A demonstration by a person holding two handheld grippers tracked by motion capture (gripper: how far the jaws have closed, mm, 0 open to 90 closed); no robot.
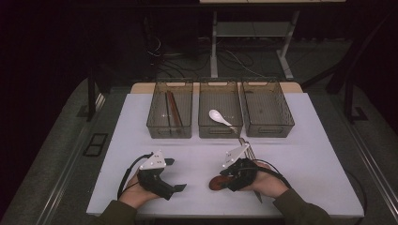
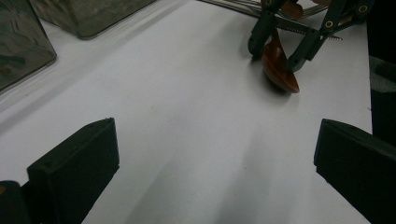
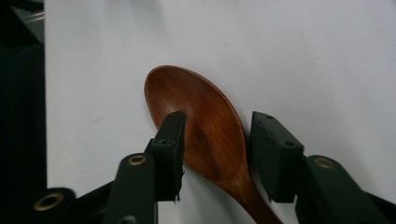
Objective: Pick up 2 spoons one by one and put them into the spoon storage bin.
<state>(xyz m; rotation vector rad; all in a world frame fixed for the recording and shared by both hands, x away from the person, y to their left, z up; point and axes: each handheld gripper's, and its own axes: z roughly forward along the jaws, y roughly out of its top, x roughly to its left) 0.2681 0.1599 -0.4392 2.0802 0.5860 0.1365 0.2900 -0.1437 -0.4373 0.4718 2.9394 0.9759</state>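
A brown wooden spoon (image 1: 216, 183) lies on the white table (image 1: 309, 154) near the front edge. My right gripper (image 1: 224, 180) is down over it, jaws standing on either side of the spoon's bowl (image 3: 205, 116). In the right gripper view one jaw overlaps the bowl's edge and the other stands a little off it, so the right gripper (image 3: 217, 140) is open around the spoon. The left gripper view shows the same spoon (image 2: 280, 70) between the right gripper's (image 2: 275, 56) jaws. My left gripper (image 1: 176, 174) rests at the front left, wide open (image 2: 215, 158) with only bare table between its jaws.
Three clear bins stand in a row at the back. The left bin (image 1: 157, 124) holds brown chopsticks (image 1: 172, 110), the middle bin (image 1: 220, 130) holds a white spoon (image 1: 219, 117), and the right bin (image 1: 267, 129) looks bare. Metal cutlery (image 1: 248, 147) lies by my right hand.
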